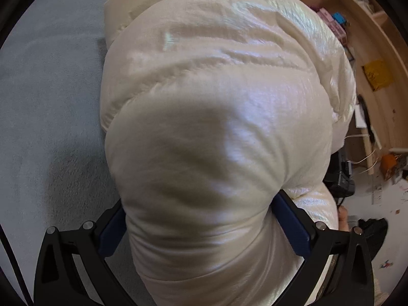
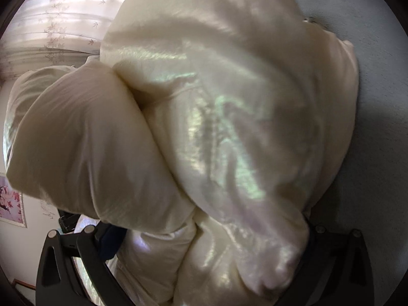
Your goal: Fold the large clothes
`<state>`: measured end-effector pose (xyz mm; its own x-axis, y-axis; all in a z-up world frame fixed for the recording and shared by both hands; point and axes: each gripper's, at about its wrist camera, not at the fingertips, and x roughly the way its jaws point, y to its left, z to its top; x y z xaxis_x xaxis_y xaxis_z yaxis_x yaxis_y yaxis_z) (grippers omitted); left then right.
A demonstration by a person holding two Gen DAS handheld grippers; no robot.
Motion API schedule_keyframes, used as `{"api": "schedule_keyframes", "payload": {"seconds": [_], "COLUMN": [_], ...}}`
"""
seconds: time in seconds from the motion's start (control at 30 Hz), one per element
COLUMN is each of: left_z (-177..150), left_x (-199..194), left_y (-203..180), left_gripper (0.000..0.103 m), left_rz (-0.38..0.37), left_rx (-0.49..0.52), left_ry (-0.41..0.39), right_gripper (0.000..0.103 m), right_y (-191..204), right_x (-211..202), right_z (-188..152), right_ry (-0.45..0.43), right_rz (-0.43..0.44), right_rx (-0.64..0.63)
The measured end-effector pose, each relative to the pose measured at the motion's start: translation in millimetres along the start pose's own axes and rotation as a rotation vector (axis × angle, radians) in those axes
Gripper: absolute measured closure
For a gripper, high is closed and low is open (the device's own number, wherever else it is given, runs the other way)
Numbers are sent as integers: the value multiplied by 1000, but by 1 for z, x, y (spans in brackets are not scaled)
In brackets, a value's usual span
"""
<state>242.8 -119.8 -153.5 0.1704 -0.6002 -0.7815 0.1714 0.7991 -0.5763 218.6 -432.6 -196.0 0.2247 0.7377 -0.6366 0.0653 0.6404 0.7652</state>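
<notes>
A shiny cream puffer jacket (image 1: 216, 107) fills both views, bunched and lifted over a grey carpet (image 1: 46, 89). My left gripper (image 1: 199, 219) is shut on a thick puffy section of it; the blue-padded fingers (image 1: 290, 219) press in from both sides. My right gripper (image 2: 211, 239) is shut on another bundle of the same jacket (image 2: 229, 127), with a padded roll (image 2: 84, 148) bulging to the left. The right fingertips are mostly hidden by fabric.
Wooden shelves (image 1: 377, 38) with small items and a yellow paper stand at the right in the left wrist view, with clutter on the white floor (image 1: 387, 186) below. A curtained window (image 2: 56, 20) and a wall picture (image 2: 10, 201) show in the right wrist view.
</notes>
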Motion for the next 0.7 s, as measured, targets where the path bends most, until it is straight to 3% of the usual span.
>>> {"api": "schedule_keyframes", "payload": {"seconds": [0.13,0.27,0.43,0.7], "left_z": [1,-1,-6,-5], "left_x": [0,-6,-30,-100], "left_y": [-23,-36,-49,-40], "left_gripper": [0,4,7,7], "left_rz": [59,70,98,103], "left_rx": [96,143,176,138], "left_ry": [6,-23,-74,-165], "right_gripper": [1,6,22,27], "right_y": [22,32,45,105], "right_x": [-4,-13,-31,-33], "right_z": [-3,-13,-26,-21], "right_ry": [-25,-63,-128,-173], "right_rz": [-11,13,32,82], "right_rx": [-63,-103,-110,-176]}}
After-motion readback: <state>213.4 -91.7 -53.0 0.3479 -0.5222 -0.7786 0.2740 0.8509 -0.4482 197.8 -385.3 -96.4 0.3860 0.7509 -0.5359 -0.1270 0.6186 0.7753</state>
